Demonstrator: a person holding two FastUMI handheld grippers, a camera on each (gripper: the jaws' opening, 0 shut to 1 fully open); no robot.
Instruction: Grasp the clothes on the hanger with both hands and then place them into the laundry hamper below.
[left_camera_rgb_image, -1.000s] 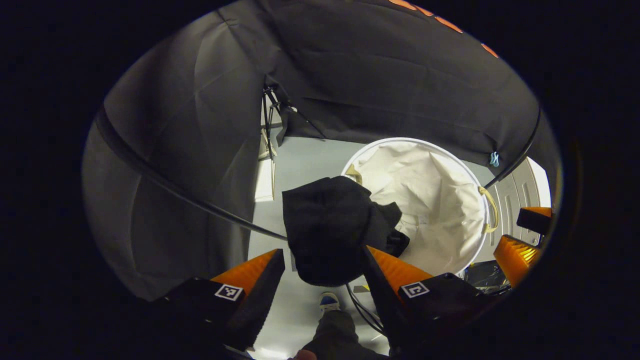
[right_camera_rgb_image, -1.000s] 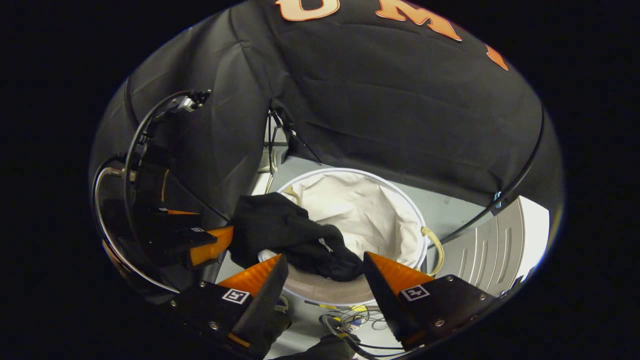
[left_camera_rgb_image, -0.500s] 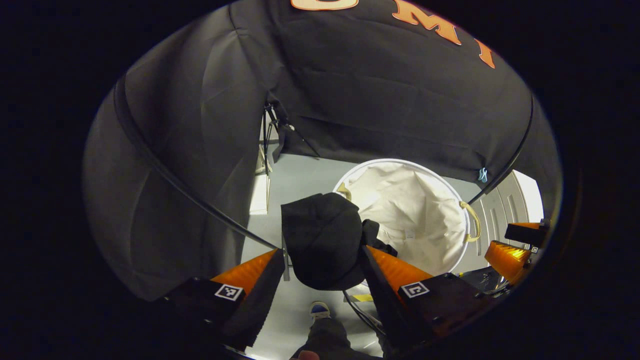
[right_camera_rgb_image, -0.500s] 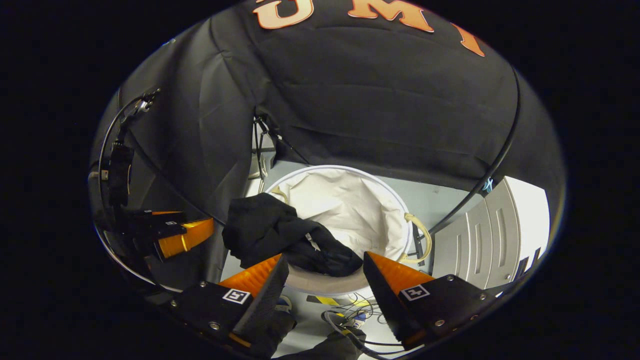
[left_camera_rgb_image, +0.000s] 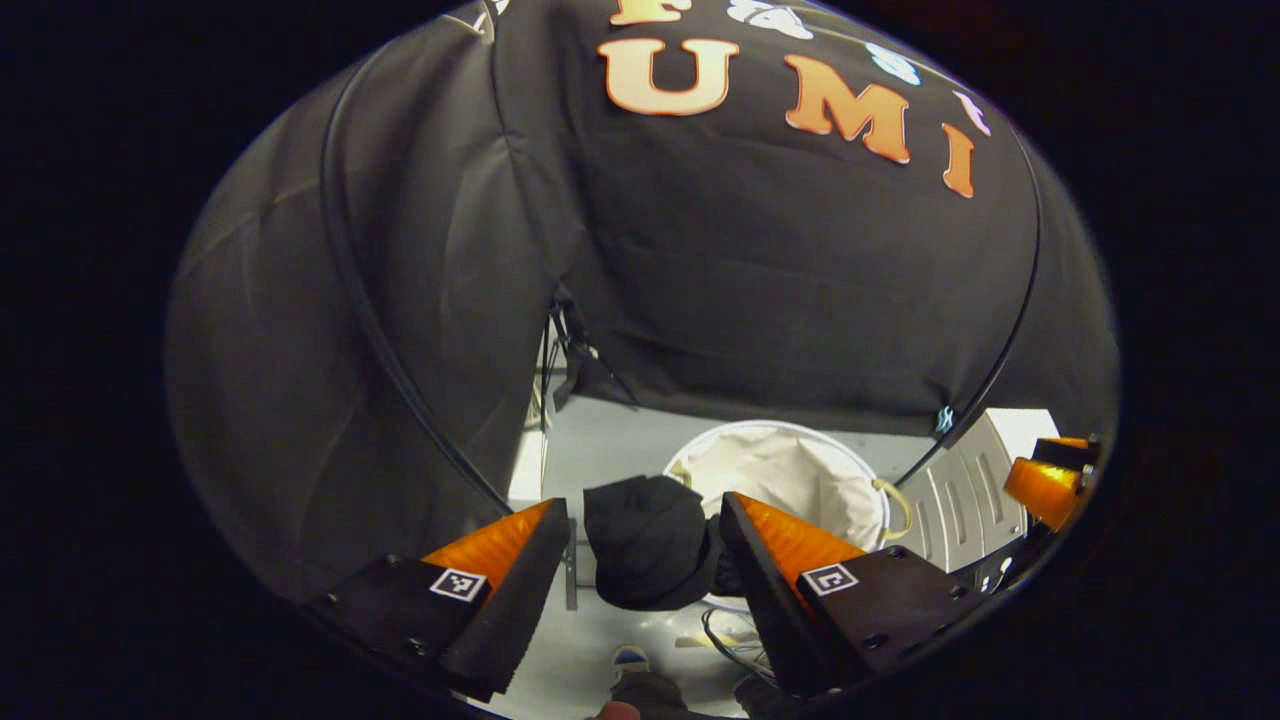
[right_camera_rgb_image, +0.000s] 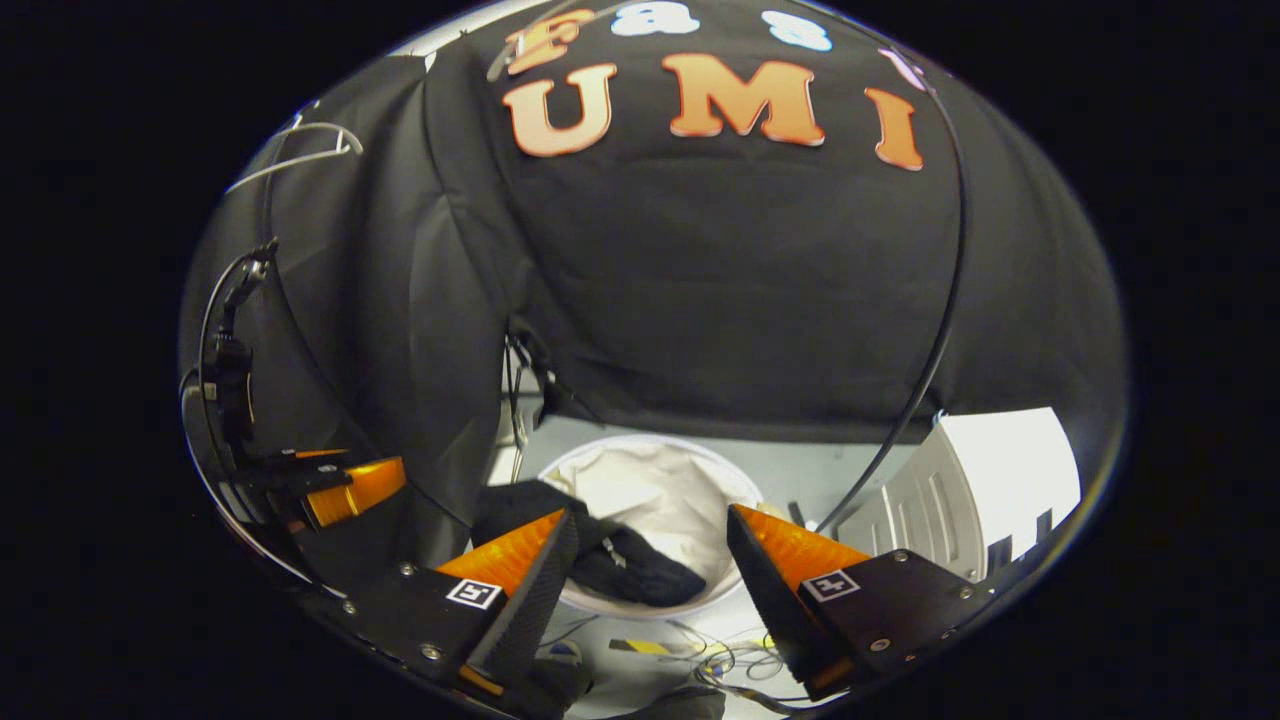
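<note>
The black garment (left_camera_rgb_image: 650, 540) lies draped over the near rim of the white laundry hamper (left_camera_rgb_image: 800, 470), part inside and part hanging outside. My left gripper (left_camera_rgb_image: 640, 502) is open, well above it, with nothing between its fingers. In the right gripper view the garment (right_camera_rgb_image: 630, 575) sags over the hamper (right_camera_rgb_image: 660, 480) rim below my open, empty right gripper (right_camera_rgb_image: 651, 513). The left gripper (right_camera_rgb_image: 345, 487) hangs off to the left there. The right gripper (left_camera_rgb_image: 1050, 480) sits at the far right edge of the left gripper view.
A white drawer unit (right_camera_rgb_image: 990, 480) stands right of the hamper. Loose cables (right_camera_rgb_image: 700, 650) lie on the grey floor in front of it. A tripod stand (left_camera_rgb_image: 560, 350) stands by the cloth wall's corner. A person's shoe (left_camera_rgb_image: 630, 658) is below.
Both grippers have risen and tilted up away from the hamper, which now looks smaller and lower. The garment stays draped on the rim. Both grippers remain open.
</note>
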